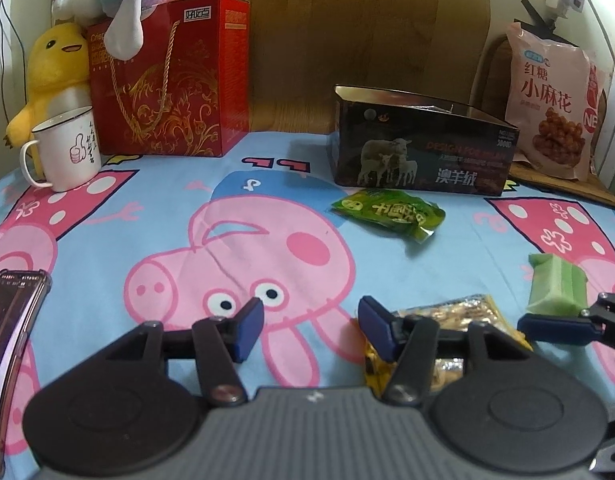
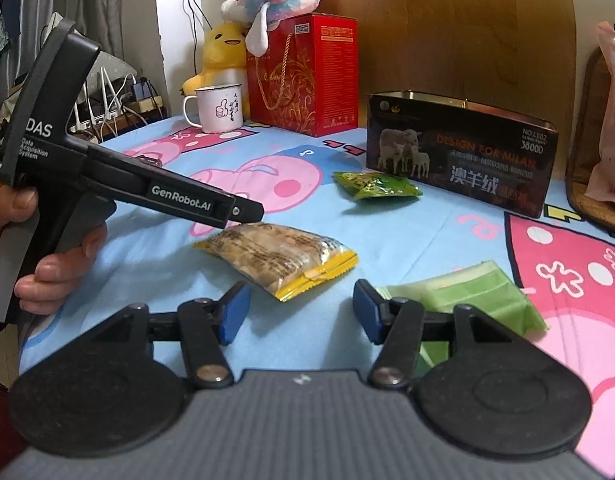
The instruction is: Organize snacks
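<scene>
Left gripper (image 1: 311, 328): jaws apart, holding nothing, we see.
Yellow-edged crinkly foil snack packet (image 2: 279, 258): flat on the cartoon-pig bedsheet (image 2: 155, 240); we judge it light, slippery; pinch a sealed end.
Pale green soft-wrapped pack (image 2: 471, 300): near the right gripper (image 2: 301, 316), which is apart, empty.

Both grippers were black, with blue pads on linked finger arms, silver pivot screws, round black discs and a ribbed grey body. The left gripper (image 2: 249, 216) showed a slim black barrel marked "GenRobot.AI", "DAS Data Acquisition System" on its head, and a grey handle in a hand (image 2: 47, 268).
</scene>
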A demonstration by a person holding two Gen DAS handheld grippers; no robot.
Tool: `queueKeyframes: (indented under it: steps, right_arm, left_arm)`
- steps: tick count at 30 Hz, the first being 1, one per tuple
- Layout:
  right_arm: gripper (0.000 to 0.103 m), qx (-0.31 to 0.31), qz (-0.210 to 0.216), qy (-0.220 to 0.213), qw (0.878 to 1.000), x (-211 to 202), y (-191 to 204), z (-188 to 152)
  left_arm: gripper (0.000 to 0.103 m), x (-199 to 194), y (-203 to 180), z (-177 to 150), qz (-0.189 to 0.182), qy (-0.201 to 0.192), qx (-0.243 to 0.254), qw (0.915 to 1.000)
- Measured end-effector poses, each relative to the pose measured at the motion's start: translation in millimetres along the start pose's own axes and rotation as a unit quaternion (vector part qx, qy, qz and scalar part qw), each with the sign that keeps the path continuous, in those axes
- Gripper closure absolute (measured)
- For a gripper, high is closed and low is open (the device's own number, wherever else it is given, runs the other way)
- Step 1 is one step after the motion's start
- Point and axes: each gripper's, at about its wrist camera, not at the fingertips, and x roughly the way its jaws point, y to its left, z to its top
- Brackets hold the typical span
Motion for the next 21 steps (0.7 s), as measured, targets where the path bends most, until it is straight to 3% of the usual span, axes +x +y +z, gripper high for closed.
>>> queueKeyframes:
  steps: [21]
  right_arm:
    - [0.043,0.004,-0.003,-0.001,1.0,0.3,-3.0,-0.2]
  left_arm:
    - [0.043,1.2,0.6,-4.7,0.005,-0.013,0.005,0.9999]
